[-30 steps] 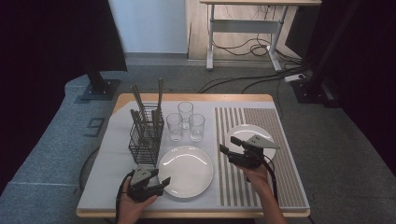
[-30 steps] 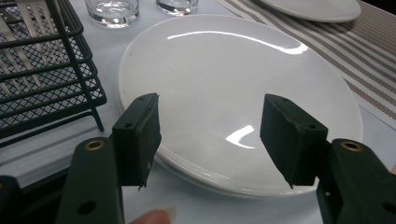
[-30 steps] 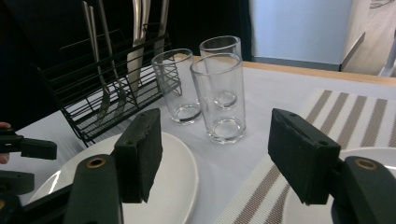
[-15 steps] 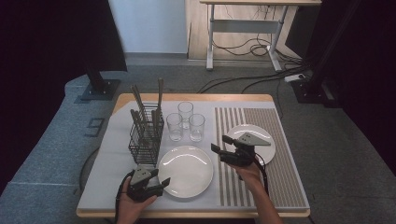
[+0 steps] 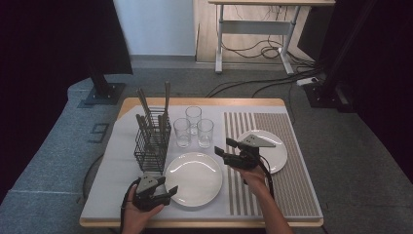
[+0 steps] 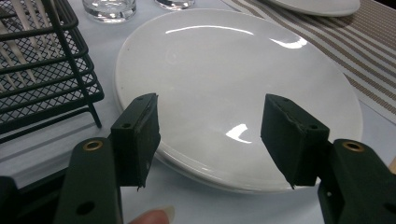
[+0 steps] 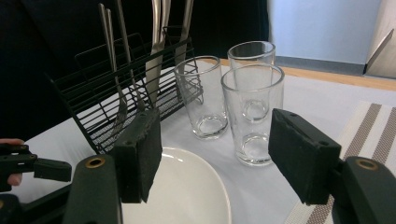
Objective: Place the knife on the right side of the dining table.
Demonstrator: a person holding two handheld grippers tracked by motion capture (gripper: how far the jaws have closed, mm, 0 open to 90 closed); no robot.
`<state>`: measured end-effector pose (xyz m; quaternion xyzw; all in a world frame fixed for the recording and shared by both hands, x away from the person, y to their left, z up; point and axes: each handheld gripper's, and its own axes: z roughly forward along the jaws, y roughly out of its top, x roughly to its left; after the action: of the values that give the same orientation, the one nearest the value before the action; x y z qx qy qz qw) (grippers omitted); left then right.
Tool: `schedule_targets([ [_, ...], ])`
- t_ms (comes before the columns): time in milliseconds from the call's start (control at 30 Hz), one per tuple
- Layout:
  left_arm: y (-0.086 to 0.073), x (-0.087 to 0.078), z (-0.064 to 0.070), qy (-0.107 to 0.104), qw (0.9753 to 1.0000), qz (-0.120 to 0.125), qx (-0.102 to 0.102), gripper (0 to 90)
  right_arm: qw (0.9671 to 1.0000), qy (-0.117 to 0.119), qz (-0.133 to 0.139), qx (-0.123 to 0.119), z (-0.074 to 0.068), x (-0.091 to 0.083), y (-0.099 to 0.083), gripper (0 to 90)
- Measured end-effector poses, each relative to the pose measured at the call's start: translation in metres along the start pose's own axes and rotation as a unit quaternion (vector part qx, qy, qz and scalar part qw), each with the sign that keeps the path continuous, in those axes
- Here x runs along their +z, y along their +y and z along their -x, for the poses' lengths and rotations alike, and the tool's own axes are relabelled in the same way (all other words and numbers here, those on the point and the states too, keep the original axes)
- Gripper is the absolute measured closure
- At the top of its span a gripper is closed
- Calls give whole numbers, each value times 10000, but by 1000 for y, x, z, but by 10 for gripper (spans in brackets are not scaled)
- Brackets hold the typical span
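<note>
Right tongs (image 7: 215, 158), jaws apart, face the nearest glass (image 7: 252, 114) standing beside the plate (image 5: 194, 178); centre the jaws low around it. Left tongs (image 6: 210, 140), also apart, hover at the plate's rim.

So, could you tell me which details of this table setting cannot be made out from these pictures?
- Cutlery in the wire basket: in the right gripper view the handle tops are cut off by the upper edge, and the mesh hides the lower ends.
- Small plate: in the high view the right gripper covers its left part.
- Large plate: in the left gripper view the left gripper hides parts of its near rim.
</note>
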<state>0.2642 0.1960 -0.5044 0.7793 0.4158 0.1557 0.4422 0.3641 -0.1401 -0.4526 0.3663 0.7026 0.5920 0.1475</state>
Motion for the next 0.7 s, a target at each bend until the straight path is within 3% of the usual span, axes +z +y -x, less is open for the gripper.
schedule_targets([
  [333, 0, 1, 1, -83, 10000, -5, -41, 364, 9998, 53, -40, -186, -12, 16, 9, 346],
  [700, -1, 3, 1, -148, 9999, -14, -62, 362, 9997, 224, 21, -114, -18, 28, 31, 341],
])
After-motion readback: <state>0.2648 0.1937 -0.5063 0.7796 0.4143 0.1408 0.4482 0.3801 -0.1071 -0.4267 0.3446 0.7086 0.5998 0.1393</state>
